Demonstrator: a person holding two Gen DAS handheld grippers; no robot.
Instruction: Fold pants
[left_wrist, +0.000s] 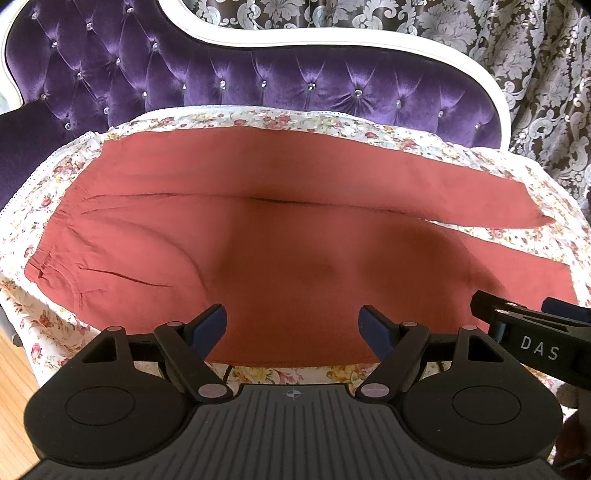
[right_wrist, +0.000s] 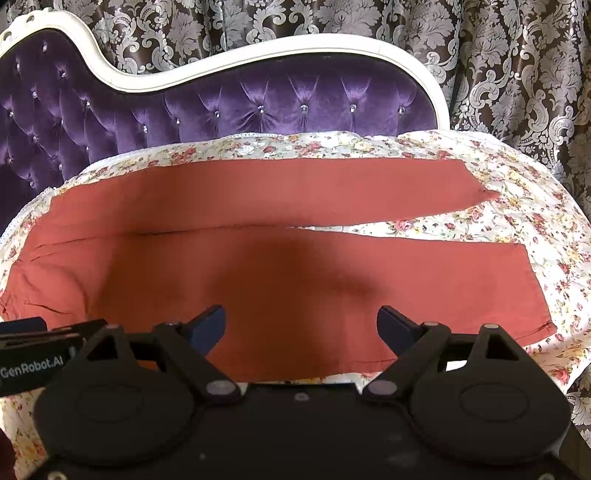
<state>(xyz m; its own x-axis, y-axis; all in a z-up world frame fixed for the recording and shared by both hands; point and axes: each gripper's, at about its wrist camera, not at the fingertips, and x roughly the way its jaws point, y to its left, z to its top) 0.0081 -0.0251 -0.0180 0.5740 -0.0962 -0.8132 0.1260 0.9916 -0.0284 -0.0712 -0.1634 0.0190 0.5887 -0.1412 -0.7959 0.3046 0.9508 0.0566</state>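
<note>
With both jaws released and empty, pinch the near hem of the pants (left_wrist: 280, 258): left gripper (left_wrist: 291, 326) toward nine o'clock, right gripper (right_wrist: 301, 326) toward three, then lift evenly.

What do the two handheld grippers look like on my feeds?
Both are matte black, with linkage arms on silver pivot pins and dark blue finger pads. The left gripper has a ribbed grey body; the right gripper carries white "DAS" lettering on its side. No hands or sleeves visible.
</note>
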